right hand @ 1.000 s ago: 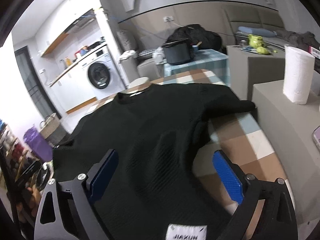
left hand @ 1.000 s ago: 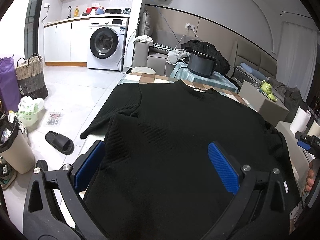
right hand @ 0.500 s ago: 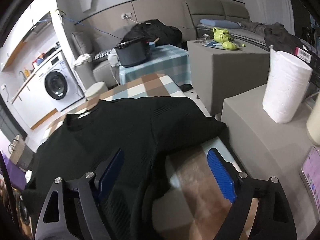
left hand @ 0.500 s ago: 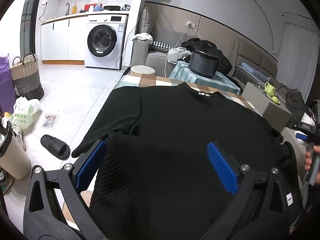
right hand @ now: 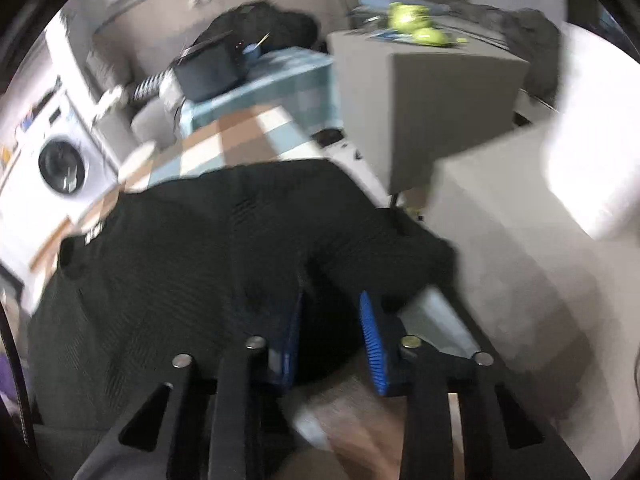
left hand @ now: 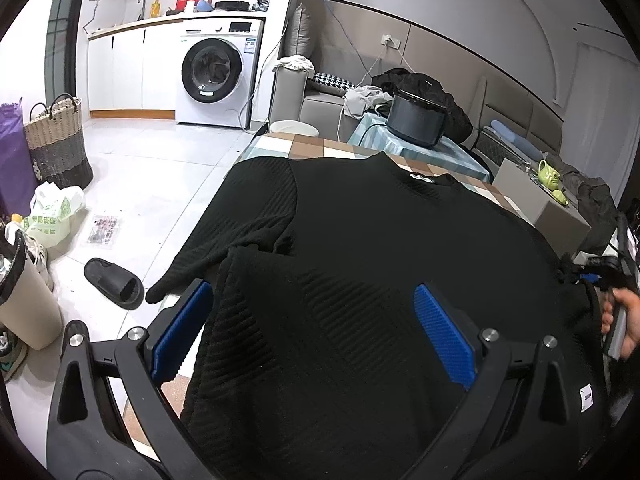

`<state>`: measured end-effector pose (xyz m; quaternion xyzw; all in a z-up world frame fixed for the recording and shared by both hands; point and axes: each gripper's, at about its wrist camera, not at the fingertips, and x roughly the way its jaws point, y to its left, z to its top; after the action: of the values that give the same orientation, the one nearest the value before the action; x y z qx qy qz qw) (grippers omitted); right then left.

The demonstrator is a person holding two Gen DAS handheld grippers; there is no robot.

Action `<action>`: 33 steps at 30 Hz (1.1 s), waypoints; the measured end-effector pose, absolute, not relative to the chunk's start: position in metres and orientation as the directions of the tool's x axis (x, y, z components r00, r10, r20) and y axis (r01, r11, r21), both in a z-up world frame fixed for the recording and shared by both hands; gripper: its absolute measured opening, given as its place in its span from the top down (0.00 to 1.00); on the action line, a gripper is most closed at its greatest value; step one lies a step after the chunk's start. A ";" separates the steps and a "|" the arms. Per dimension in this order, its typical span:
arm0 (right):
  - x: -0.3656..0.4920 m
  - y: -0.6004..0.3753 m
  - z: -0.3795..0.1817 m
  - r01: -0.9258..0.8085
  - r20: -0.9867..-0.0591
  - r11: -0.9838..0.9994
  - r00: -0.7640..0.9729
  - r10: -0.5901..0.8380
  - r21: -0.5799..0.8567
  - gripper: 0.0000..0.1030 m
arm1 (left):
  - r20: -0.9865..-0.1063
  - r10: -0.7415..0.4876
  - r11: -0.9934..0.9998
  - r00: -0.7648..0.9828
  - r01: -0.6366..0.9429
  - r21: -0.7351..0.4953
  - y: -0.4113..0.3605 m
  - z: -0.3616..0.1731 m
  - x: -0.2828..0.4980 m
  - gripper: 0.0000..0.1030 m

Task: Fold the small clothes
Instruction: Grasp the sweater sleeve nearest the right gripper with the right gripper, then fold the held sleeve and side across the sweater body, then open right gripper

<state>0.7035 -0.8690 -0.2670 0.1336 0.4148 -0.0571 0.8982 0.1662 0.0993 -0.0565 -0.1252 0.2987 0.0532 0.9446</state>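
Between the blue ribbed pads of the right gripper (right hand: pixel 332 340), at six o'clock in the blurred right wrist view, sits a bunched edge of the black ribbed knit sweater (right hand: pixel 192 264); the jaws are closing, the gap between them is narrow, and the blur hides whether the pads already press the cloth; the sleeve of the sweater runs out from the pads toward three o'clock; the body of the garment spreads toward nine o'clock, with its collar and white label near nine o'clock. The sweater lies on a table covered in a brown, white and pale blue checked cloth (right hand: pixel 244 132), bare toward twelve o'clock; a grey box-shaped block (right hand: pixel 436 108) stands at one o'clock with yellow-green objects on top; a white front-loading washing machine (right hand: pixel 60 168) shows at nine o'clock.

In the left wrist view the left gripper (left hand: pixel 312 332) sits at six o'clock with its blue pads spread wide, released and gripping nothing; the sweater's hem area lies beneath and between them, the left pad just off the garment's edge; the collar points toward twelve o'clock and one sleeve hangs over the table edge toward nine o'clock. A person's hand (left hand: pixel 624 320) on the other tool shows at three o'clock, at the sweater's far side; a black slipper (left hand: pixel 114 282) lies on the white tiled floor at nine o'clock; a woven basket (left hand: pixel 58 140) stands at ten o'clock; a dark round cooking pot (left hand: pixel 416 118) sits at one o'clock.
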 end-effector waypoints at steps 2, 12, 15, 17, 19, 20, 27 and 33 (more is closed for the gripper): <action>0.691 -0.885 -0.271 0.215 -0.745 0.937 0.663 0.066 0.274 0.73 | -0.581 0.019 0.962 0.814 -0.174 -0.212 0.099 -0.059 0.167 0.03; 0.682 -0.884 -0.265 0.159 -0.713 0.912 0.678 0.178 0.379 0.59 | -0.578 0.019 0.960 0.816 -0.175 -0.217 0.095 -0.059 0.159 0.03; 0.699 -0.874 -0.256 0.155 -0.718 0.934 0.683 0.135 0.323 0.59 | -0.581 0.019 0.959 0.814 -0.179 -0.219 0.094 -0.060 0.158 0.03; 0.713 -0.863 -0.255 0.139 -0.737 0.952 0.665 0.115 0.274 0.59 | -0.582 0.021 0.960 0.813 -0.179 -0.215 0.093 -0.060 0.157 0.03; 0.729 -0.851 -0.257 0.117 -0.761 0.973 0.644 0.078 0.200 0.59 | -0.583 0.022 0.960 0.812 -0.179 -0.213 0.092 -0.060 0.156 0.03; 0.737 -0.847 -0.262 0.116 -0.781 0.982 0.623 0.044 0.147 0.59 | -0.583 0.021 0.960 0.812 -0.179 -0.214 0.092 -0.060 0.157 0.03; 0.707 -0.883 -0.263 0.222 -0.736 0.951 0.677 0.009 0.215 0.95 | -0.575 0.040 0.960 0.817 -0.191 -0.204 0.090 -0.061 0.154 0.03; 0.667 -0.912 -0.246 0.272 -0.669 0.889 0.741 0.050 0.368 0.95 | -0.588 0.017 0.955 0.809 -0.187 -0.230 0.088 -0.066 0.155 0.03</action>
<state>0.6668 -0.9117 -0.2460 0.2276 0.3543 -0.0614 0.9049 0.1554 0.0877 -0.0658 -0.1400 0.3043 0.0542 0.9407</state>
